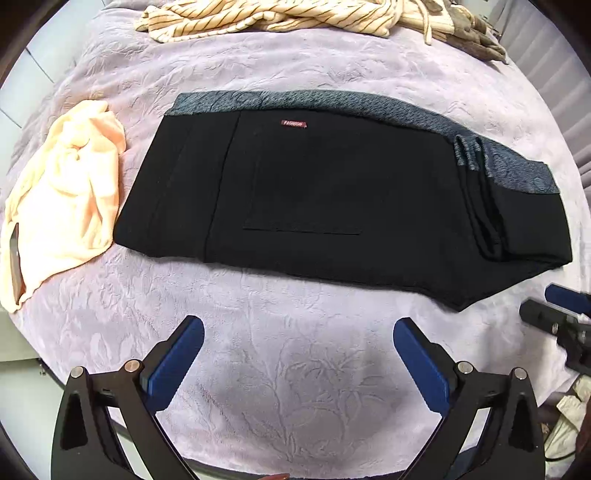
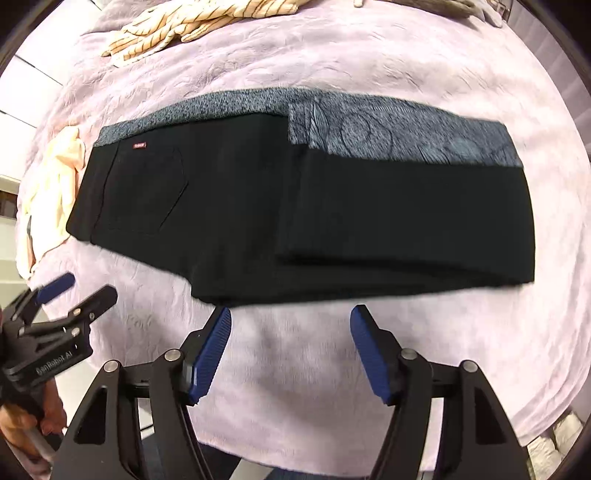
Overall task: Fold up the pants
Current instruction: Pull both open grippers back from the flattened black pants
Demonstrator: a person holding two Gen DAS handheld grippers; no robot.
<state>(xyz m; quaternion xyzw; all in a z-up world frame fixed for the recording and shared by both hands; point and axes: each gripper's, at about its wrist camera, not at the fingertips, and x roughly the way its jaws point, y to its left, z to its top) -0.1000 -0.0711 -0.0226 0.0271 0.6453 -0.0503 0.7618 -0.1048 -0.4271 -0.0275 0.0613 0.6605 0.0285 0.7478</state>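
Note:
Black pants (image 1: pixel 314 195) with a grey patterned lining band lie flat on the lilac blanket (image 1: pixel 288 369), with the leg end folded back over the right part. They also show in the right wrist view (image 2: pixel 258 206). My left gripper (image 1: pixel 297 328) is open and empty, hovering just in front of the pants' near edge. My right gripper (image 2: pixel 290 314) is open and empty, its fingertips close to the near edge of the folded part. The left gripper also shows at the lower left of the right wrist view (image 2: pixel 74 291). The right gripper's tip shows at the right edge of the left wrist view (image 1: pixel 554 306).
A peach cloth (image 1: pixel 62 199) lies left of the pants. A cream striped garment (image 1: pixel 266 16) lies at the far side of the blanket. The blanket's near edge drops off below the grippers, and a grey-brown item (image 1: pixel 480 37) lies at the far right.

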